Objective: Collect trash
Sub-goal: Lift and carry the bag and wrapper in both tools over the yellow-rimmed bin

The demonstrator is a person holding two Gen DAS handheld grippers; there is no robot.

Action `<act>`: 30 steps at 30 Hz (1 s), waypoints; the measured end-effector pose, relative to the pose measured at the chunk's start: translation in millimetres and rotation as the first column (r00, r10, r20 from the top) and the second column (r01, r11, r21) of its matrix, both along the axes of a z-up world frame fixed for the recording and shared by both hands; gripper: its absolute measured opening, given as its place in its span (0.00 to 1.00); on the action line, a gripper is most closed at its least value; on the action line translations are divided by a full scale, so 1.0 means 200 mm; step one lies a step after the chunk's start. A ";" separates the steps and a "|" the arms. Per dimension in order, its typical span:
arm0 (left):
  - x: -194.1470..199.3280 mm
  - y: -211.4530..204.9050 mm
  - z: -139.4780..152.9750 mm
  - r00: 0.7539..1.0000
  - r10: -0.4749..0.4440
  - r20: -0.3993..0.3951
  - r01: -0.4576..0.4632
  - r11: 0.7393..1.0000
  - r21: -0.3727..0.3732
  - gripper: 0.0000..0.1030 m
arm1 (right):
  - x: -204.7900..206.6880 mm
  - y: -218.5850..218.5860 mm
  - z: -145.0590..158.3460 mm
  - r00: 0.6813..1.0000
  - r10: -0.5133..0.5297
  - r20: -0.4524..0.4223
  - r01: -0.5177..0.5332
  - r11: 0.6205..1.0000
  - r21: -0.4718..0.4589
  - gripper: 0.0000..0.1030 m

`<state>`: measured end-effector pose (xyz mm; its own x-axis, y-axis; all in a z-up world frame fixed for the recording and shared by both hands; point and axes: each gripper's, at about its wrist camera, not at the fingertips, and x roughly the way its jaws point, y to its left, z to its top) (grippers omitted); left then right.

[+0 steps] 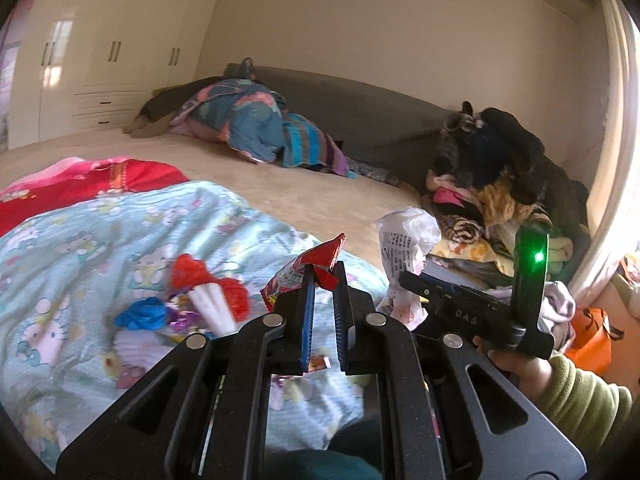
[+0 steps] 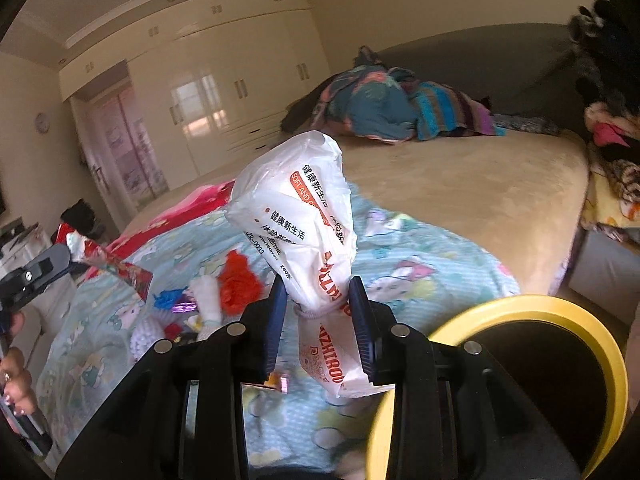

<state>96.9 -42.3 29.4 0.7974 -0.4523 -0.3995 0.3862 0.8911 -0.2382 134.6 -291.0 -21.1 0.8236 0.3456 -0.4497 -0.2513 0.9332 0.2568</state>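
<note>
Red wrapper (image 1: 316,268) is clamped in the left gripper (image 1: 324,276); white plastic bag (image 2: 304,224) is clamped in the right gripper (image 2: 320,296); only the right view shows a yellow bin rim (image 2: 600,344) beside the fingers.

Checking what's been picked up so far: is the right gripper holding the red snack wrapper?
No, the right gripper has its jaws closed on a white plastic bag; the red snack wrapper is in the left gripper.

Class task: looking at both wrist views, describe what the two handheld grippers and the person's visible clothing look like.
Both the left gripper and the right gripper are matte black frames with triangular cut-outs, round silver pivot pins and two fingers faced with ribbed blue pads. The right one, seen from the left wrist view, bears white lettering "DAS" and an upright black piece with a green light. The person wears an olive-green ribbed sleeve.
</note>
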 end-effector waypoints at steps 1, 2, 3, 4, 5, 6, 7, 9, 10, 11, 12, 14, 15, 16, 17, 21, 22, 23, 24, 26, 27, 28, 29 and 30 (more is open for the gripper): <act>0.00 -0.03 0.00 1.000 -0.009 -0.001 0.009 1.000 0.003 0.06 | -0.01 -0.03 0.00 1.000 -0.015 -0.001 0.015 1.000 0.006 0.30; 0.01 -0.06 0.00 1.000 -0.023 -0.001 0.023 1.000 0.005 0.06 | -0.01 -0.05 0.00 1.000 -0.026 -0.002 0.026 1.000 0.011 0.30; 0.01 -0.07 -0.01 1.000 -0.031 -0.002 0.031 1.000 0.005 0.06 | -0.01 -0.08 -0.01 0.999 -0.037 -0.003 0.037 0.999 0.014 0.30; 0.02 -0.10 -0.01 0.999 -0.046 -0.003 0.046 0.999 0.004 0.06 | -0.02 -0.10 -0.01 0.999 -0.050 -0.004 0.050 0.999 0.016 0.30; 0.01 -0.12 -0.01 0.998 -0.055 -0.002 0.055 0.998 0.003 0.06 | -0.02 -0.13 -0.01 0.998 -0.061 -0.006 0.061 0.998 0.019 0.30; 0.01 -0.14 -0.02 0.998 -0.065 -0.002 0.065 0.998 0.003 0.06 | -0.03 -0.15 -0.02 0.997 -0.071 -0.007 0.071 0.997 0.021 0.30; 0.01 -0.17 -0.02 0.997 -0.080 -0.003 0.080 0.997 0.002 0.06 | -0.03 -0.17 -0.02 0.996 -0.085 -0.008 0.085 0.996 0.022 0.30; 0.02 -0.22 -0.03 0.995 -0.101 -0.010 0.101 0.995 0.000 0.06 | -0.04 -0.21 -0.03 0.994 -0.106 -0.013 0.106 0.994 0.027 0.30; 0.02 -0.24 -0.03 0.994 -0.112 -0.015 0.112 0.994 0.000 0.06 | -0.05 -0.23 -0.03 0.993 -0.118 -0.017 0.119 0.992 0.031 0.30; 0.02 -0.27 -0.04 0.992 -0.125 -0.019 0.125 0.992 0.000 0.06 | -0.06 -0.26 -0.03 0.991 -0.130 -0.018 0.131 0.991 0.033 0.30; 0.03 -0.30 -0.05 0.991 -0.135 -0.022 0.136 0.991 0.001 0.06 | -0.06 -0.27 -0.03 0.990 -0.141 -0.018 0.142 0.989 0.035 0.30; 0.03 -0.35 -0.06 0.986 -0.162 -0.030 0.162 0.987 -0.005 0.06 | -0.06 -0.33 -0.03 0.986 -0.164 -0.026 0.165 0.985 0.041 0.30; 0.04 -0.37 -0.07 0.984 -0.172 -0.037 0.172 0.985 -0.009 0.06 | -0.07 -0.36 -0.04 0.983 -0.180 -0.031 0.181 0.983 0.044 0.30; 0.04 -0.40 -0.08 0.983 -0.181 -0.045 0.180 0.984 -0.012 0.06 | -0.07 -0.38 -0.04 0.981 -0.189 -0.035 0.191 0.980 0.048 0.30; 0.05 -0.43 -0.09 0.980 -0.193 -0.055 0.192 0.981 -0.016 0.06 | -0.08 -0.40 -0.05 0.979 -0.198 -0.039 0.200 0.978 0.052 0.30; 0.06 -0.52 -0.13 0.971 -0.228 -0.077 0.227 0.974 -0.023 0.06 | -0.09 -0.50 -0.07 0.970 -0.238 -0.056 0.241 0.968 0.063 0.30; 0.07 -0.54 -0.14 0.967 -0.238 -0.085 0.237 0.971 -0.026 0.06 | -0.10 -0.53 -0.08 0.967 -0.249 -0.061 0.253 0.965 0.067 0.30; 0.07 -0.56 -0.15 0.965 -0.246 -0.090 0.244 0.969 -0.027 0.06 | -0.10 -0.56 -0.09 0.964 -0.257 -0.067 0.261 0.963 0.071 0.30; 0.07 -0.58 -0.15 0.964 -0.251 -0.093 0.249 0.968 -0.027 0.06 | -0.11 -0.58 -0.09 0.961 -0.266 -0.075 0.272 0.959 0.078 0.30; 0.07 -0.63 -0.18 0.957 -0.269 -0.106 0.267 0.963 -0.028 0.06 | -0.11 -0.63 -0.10 0.956 -0.281 -0.081 0.288 0.954 0.085 0.30; 0.07 -0.64 -0.18 0.955 -0.275 -0.108 0.274 0.961 -0.025 0.06 | -0.12 -0.65 -0.10 0.954 -0.288 -0.084 0.295 0.951 0.088 0.30; 0.07 -0.67 -0.19 0.951 -0.287 -0.112 0.286 0.958 -0.022 0.06 | -0.13 -0.67 -0.11 0.952 -0.293 -0.087 0.301 0.949 0.090 0.30; 0.07 -0.69 -0.20 0.948 -0.296 -0.115 0.295 0.955 -0.021 0.06 | -0.13 -0.69 -0.12 0.950 -0.299 -0.090 0.306 0.948 0.090 0.30; 0.07 -0.71 -0.21 0.945 -0.304 -0.119 0.304 0.953 -0.017 0.06 | -0.14 -0.71 -0.12 0.948 -0.303 -0.094 0.312 0.946 0.093 0.30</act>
